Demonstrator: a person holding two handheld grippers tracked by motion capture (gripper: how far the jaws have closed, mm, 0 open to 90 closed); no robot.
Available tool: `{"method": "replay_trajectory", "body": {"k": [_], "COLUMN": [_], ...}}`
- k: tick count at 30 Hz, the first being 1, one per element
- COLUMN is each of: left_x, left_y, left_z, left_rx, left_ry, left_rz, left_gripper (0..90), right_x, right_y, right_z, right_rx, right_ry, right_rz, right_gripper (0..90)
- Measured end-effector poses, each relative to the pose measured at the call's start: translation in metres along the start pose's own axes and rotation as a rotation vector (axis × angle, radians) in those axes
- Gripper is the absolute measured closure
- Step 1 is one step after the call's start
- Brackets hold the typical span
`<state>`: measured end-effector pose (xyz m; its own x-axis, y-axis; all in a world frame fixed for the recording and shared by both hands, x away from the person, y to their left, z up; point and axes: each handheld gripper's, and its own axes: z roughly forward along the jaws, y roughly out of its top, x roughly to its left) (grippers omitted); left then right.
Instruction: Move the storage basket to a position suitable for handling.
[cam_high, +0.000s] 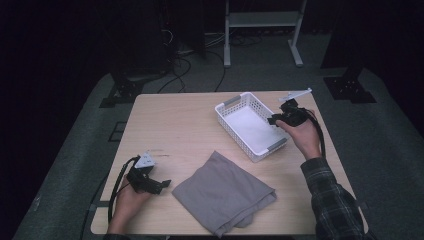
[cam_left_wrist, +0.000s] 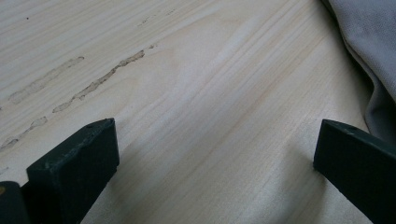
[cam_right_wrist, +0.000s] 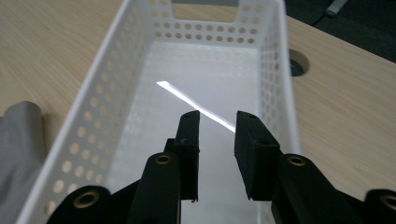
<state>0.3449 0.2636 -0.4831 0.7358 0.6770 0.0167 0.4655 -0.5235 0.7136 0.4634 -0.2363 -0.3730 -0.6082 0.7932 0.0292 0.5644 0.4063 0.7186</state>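
White perforated basket (cam_high: 235, 106), grey cloth (cam_high: 222, 192), plaid sleeve (cam_high: 332, 197).

light: dim room, lit table (cam_high: 170, 125) | glare: streak in basket (cam_right_wrist: 196, 105) | blur: near jaws soft

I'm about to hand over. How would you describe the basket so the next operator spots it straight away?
On the wooden table, look right of centre, just beyond the folded grey cloth. The white basket sits there at an angle under the right hand-held gripper. Its perforated walls and grey handles set it apart.
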Motion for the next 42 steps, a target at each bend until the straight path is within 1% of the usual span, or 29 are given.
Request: {"method": "replay_trajectory", "body": {"k": [4,5,6,7,8,9,10,13,14,15,16,19,21,22,23,29,33,34,37,38,39,40,42], "left_x": [0.0,0.0,0.0,0.0,0.0,0.0,0.0,0.0,0.0,0.0,0.0,0.0,0.0,0.0,0.0,0.0,0.0,0.0,0.0,0.0,0.0,0.0,0.0], "left_y": [0.0,0.0,0.0,0.0,0.0,0.0,0.0,0.0,0.0,0.0,0.0,0.0,0.0,0.0,0.0,0.0,0.0,0.0,0.0,0.0,0.0,0.0,0.0], "left_z": [0.0,0.0,0.0,0.0,0.0,0.0,0.0,0.0,0.0,0.0,0.0,0.0,0.0,0.0,0.0,0.0,0.0,0.0,0.0,0.0,0.0,0.0,0.0], "left_rx": [-0.002,-0.002,0.0,0.0,0.0,0.0,0.0,0.0,0.0,0.0,0.0,0.0,0.0,0.0,0.0,0.0,0.0,0.0,0.0,0.0,0.0,0.0,0.0], "left_ry": [0.0,0.0,0.0,0.0,0.0,0.0,0.0,0.0,0.0,0.0,0.0,0.0,0.0,0.0,0.0,0.0,0.0,0.0,0.0,0.0,0.0,0.0,0.0], "left_rz": [0.0,0.0,0.0,0.0,0.0,0.0,0.0,0.0,0.0,0.0,0.0,0.0,0.0,0.0,0.0,0.0,0.0,0.0,0.0,0.0,0.0,0.0,0.0], "left_gripper": [0.0,0.0,0.0,0.0,0.0,0.0,0.0,0.0,0.0,0.0,0.0,0.0,0.0,0.0,0.0,0.0,0.0,0.0,0.0,0.0,0.0,0.0,0.0], "right_x": [0.018,0.018,0.026,0.029,0.029,0.037,0.041,0.051,0.054,0.054,0.061,0.069,0.071,0.076,0.078,0.086,0.088,0.087,0.086,0.085,0.084,0.084,0.081], "right_y": [0.007,0.007,0.011,0.013,0.013,0.017,0.018,0.023,0.025,0.025,0.027,0.031,0.031,0.031,0.031,0.03,0.027,0.027,0.025,0.024,0.023,0.023,0.021], "right_z": [0.012,0.012,0.017,0.019,0.019,0.024,0.027,0.034,0.037,0.037,0.041,0.05,0.053,0.06,0.063,0.075,0.081,0.081,0.081,0.08,0.078,0.078,0.074], "right_rx": [0.001,0.001,-0.001,-0.002,-0.002,0.006,0.005,0.003,0.002,0.002,0.002,0.011,0.015,0.027,0.037,0.06,0.096,0.103,0.099,0.1,0.102,0.102,0.104], "right_ry": [0.033,0.033,0.052,0.057,0.057,0.072,0.079,0.1,0.114,0.114,0.121,0.134,0.135,0.14,0.134,0.143,0.12,0.119,0.129,0.127,0.114,0.114,0.102], "right_rz": [-0.014,-0.014,-0.02,-0.026,-0.026,-0.029,-0.04,-0.05,-0.049,-0.049,-0.051,-0.054,-0.06,-0.065,-0.07,-0.072,-0.072,-0.066,-0.055,-0.053,-0.057,-0.057,-0.057], "right_gripper": [69.3,69.3,69.2,69.3,69.3,69.3,69.3,69.3,69.3,69.3,69.6,69.6,69.7,69.9,70.0,71.0,75.0,76.2,77.0,77.7,79.8,79.8,82.0]}}
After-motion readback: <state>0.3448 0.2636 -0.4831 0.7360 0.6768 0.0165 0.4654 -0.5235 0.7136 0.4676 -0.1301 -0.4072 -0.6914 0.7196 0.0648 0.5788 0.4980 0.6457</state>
